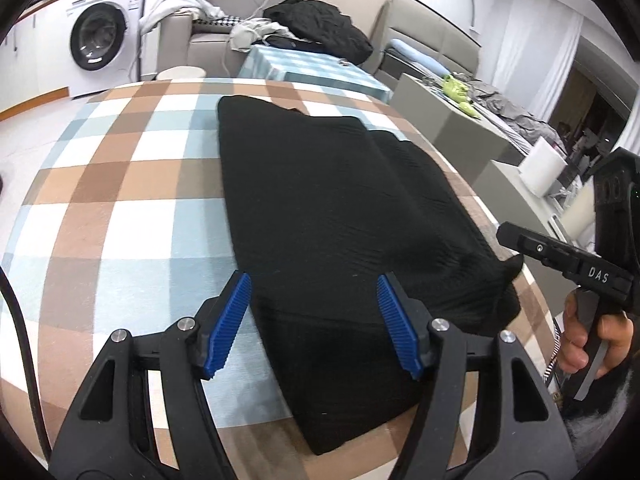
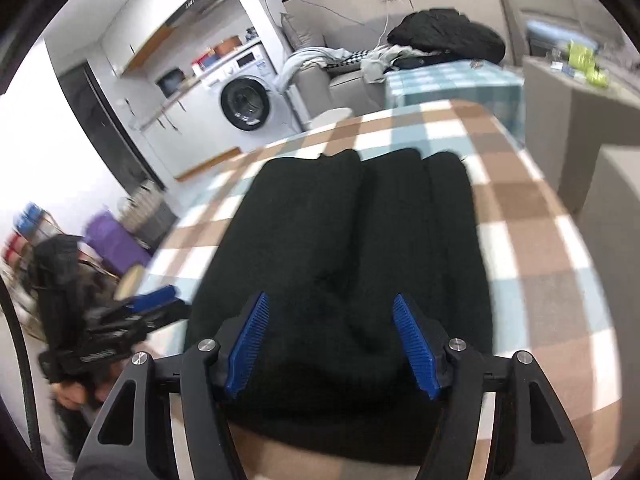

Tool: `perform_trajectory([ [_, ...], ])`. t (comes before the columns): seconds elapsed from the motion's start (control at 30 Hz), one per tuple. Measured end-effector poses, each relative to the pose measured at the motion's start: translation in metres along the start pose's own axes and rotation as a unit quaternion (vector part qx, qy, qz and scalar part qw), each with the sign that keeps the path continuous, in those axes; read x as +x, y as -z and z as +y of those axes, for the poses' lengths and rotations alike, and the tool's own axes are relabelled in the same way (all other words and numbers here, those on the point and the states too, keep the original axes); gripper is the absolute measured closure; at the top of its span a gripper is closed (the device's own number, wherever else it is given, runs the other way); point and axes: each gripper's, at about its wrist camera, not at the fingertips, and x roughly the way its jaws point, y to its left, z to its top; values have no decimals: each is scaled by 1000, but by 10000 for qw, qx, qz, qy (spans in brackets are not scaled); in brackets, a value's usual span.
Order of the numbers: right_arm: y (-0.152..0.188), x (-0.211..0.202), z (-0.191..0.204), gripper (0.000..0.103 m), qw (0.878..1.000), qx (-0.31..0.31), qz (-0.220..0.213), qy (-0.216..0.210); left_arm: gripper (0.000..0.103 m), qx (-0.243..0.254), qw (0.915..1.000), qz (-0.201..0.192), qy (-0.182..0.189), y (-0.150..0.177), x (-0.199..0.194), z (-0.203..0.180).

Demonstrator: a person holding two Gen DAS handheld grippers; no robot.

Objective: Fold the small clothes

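A black knit garment (image 1: 340,216) lies flat and partly folded on a table with a brown, blue and white checked cloth (image 1: 120,200). My left gripper (image 1: 314,320) is open, its blue pads just above the garment's near left edge, holding nothing. My right gripper (image 2: 332,344) is open above the garment's near end (image 2: 340,240), holding nothing. The right gripper's body also shows at the right edge of the left wrist view (image 1: 568,256), held by a hand. The left gripper shows blurred at the left of the right wrist view (image 2: 132,316).
A washing machine (image 1: 102,36) stands at the back left. A sofa with a black clothes pile (image 1: 320,28) is behind a small table with a blue checked cloth (image 1: 316,68). Grey cabinets (image 1: 460,120) stand to the right of the table.
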Motion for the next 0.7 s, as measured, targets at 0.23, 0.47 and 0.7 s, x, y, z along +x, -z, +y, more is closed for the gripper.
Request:
perform_trajectory([
  [0.23, 6, 2, -5, 37, 9998, -97, 116, -112, 39, -117, 9995, 210, -200, 1, 5, 7],
  [0.47, 3, 29, -1, 37, 9948, -284, 578, -784, 38, -148, 9990, 321, -261, 6, 11, 9],
  [0.7, 11, 55, -6, 38, 9860, -532, 1338, -845, 38, -119, 9986, 398, -323, 13, 11, 12],
])
